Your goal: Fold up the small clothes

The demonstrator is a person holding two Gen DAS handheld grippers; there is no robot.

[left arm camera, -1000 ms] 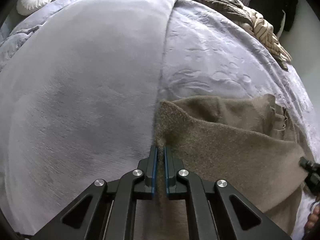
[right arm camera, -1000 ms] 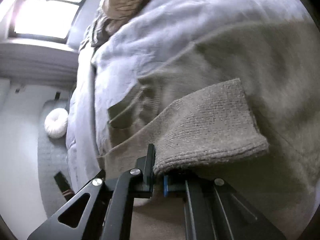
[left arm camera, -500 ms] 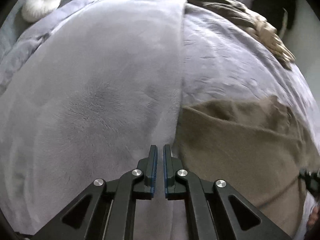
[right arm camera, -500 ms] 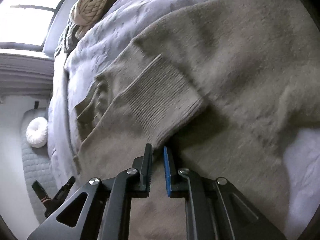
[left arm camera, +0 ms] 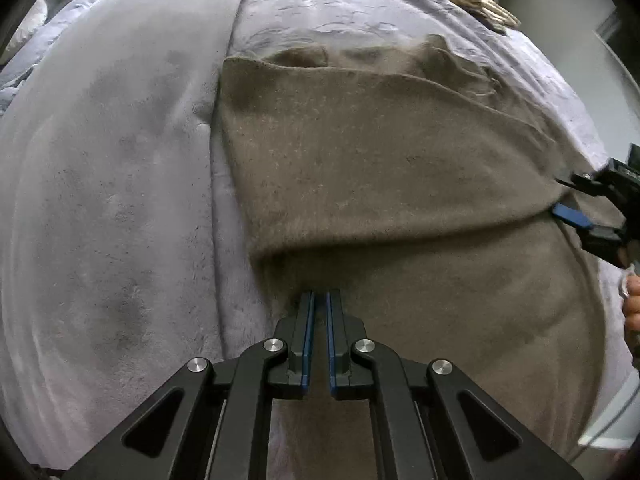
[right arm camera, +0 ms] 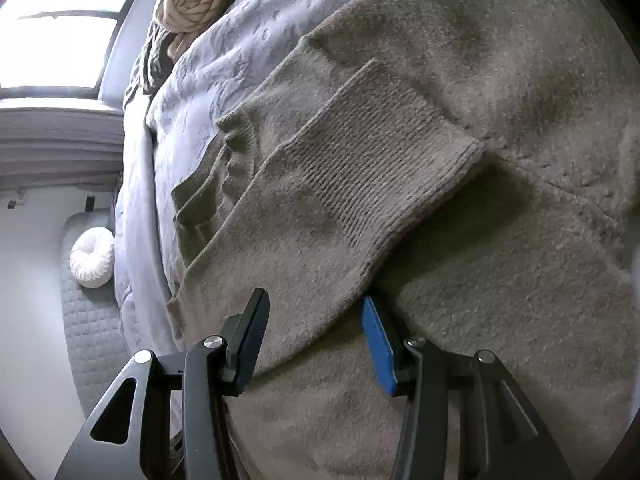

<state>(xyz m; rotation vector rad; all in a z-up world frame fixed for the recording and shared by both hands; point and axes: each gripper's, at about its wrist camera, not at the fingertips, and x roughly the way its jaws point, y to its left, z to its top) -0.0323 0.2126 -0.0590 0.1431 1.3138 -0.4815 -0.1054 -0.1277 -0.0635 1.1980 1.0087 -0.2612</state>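
Now your left gripper [left arm camera: 319, 300] clenched, nothing between pads, tips low over lower part of taupe sweater [left arm camera: 380, 168]. Sweater lies flat on lavender bedspread [left arm camera: 120, 180], one layer folded across body, fold edge just ahead of left tips. Your right gripper [right arm camera: 316, 320] released, jaws have just been opening; ribbed sleeve cuff [right arm camera: 372, 160] ahead of it, sleeve fabric runs between fingers, pads not pressing. Tan knit pile [right arm camera: 196, 0] sits well apart at far bed edge.
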